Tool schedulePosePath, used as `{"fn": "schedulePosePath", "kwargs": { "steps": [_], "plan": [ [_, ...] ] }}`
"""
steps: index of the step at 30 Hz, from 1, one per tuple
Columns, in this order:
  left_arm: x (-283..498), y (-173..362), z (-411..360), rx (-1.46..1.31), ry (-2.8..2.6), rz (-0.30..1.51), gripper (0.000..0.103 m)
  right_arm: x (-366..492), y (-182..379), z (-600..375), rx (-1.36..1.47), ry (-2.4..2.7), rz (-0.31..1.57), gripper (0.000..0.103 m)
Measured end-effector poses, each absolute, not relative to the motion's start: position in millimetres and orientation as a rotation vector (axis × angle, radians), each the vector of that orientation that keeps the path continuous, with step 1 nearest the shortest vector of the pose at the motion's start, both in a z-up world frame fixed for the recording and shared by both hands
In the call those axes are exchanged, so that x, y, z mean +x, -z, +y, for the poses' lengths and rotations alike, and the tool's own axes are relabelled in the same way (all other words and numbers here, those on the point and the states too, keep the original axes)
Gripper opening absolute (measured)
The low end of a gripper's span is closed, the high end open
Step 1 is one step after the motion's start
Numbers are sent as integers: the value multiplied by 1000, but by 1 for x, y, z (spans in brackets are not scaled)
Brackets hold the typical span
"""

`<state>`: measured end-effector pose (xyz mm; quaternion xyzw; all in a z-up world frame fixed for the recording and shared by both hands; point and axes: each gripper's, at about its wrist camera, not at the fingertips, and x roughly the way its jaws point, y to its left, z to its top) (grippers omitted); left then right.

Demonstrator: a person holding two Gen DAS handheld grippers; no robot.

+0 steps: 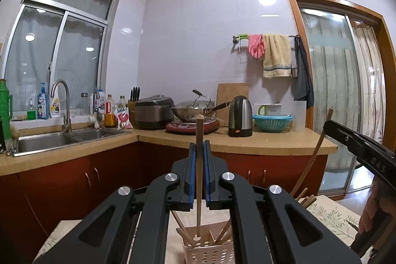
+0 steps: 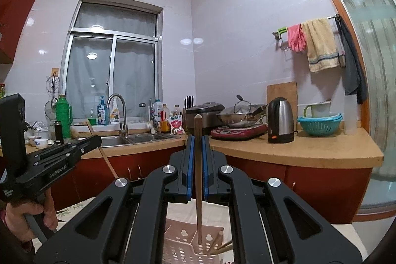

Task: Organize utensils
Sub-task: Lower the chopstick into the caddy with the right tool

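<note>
The left gripper is clamped on a pale chopstick standing upright over the pink utensil basket. The right gripper pinches a darker chopstick above the same basket. Only the right wrist view shows a hand on the other gripper's handle, and farther off, teacups beside the sink.

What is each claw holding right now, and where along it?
Left claw grips a pale chopstick near its upper end; right claw grips a darker chopstick likewise. Both hang into the holder.
</note>
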<state>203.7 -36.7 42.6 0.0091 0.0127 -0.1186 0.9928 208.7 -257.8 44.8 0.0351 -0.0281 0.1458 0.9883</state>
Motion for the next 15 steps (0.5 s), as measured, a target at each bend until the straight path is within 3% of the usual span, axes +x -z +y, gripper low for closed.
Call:
{"fn": "schedulePosePath", "kwargs": {
  "steps": [15],
  "plan": [
    [230, 0, -40, 22, 238, 109, 6, 252, 4, -241, 32, -284, 68, 7]
  ]
}}
